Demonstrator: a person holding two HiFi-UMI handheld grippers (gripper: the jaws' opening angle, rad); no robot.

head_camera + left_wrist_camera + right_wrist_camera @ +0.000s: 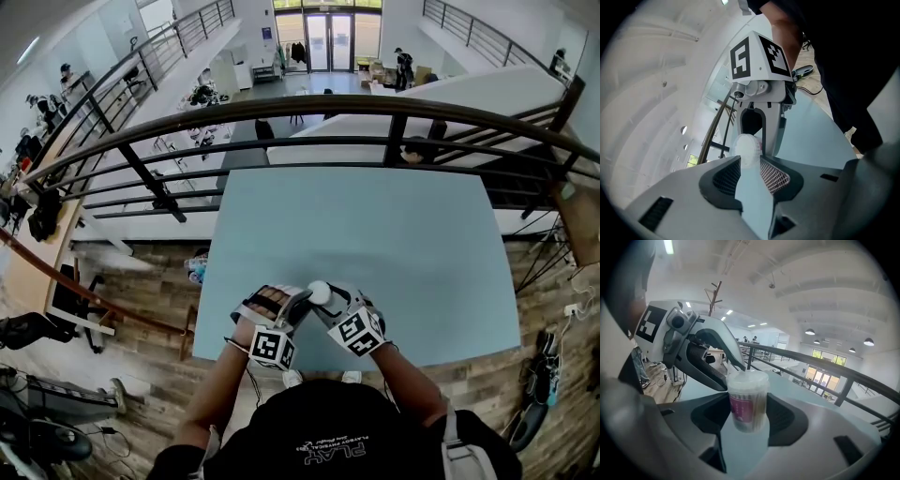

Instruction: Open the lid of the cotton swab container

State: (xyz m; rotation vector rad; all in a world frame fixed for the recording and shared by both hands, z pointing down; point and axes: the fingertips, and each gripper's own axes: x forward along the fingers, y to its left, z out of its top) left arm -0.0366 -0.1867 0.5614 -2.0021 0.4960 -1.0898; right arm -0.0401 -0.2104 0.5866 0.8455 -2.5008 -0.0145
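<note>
You're clamping the cotton swab container in the right tongs, with the pads pressing on its body at the pink label and the container standing upright. In the head view it's sitting at 6 o'clock on the blue worktop, near the front edge. Can't tell whether it's resting or lifted.

The left tongs are standing open. In the right gripper view their tips are coming at the lid from 9 o'clock. The lid is just at the tips, not squeezed as far as I'm seeing, and it's still on.

Handling guess: light, thin clear plastic, smooth so likely slippery, walls probably flexing if you're over-squeezing. The swabs are risking a spill if it tips once open. You're probably wanting to take the lid by its rim from both sides, keeping the right grip low on the body so it isn't pinching the lid seat.
</note>
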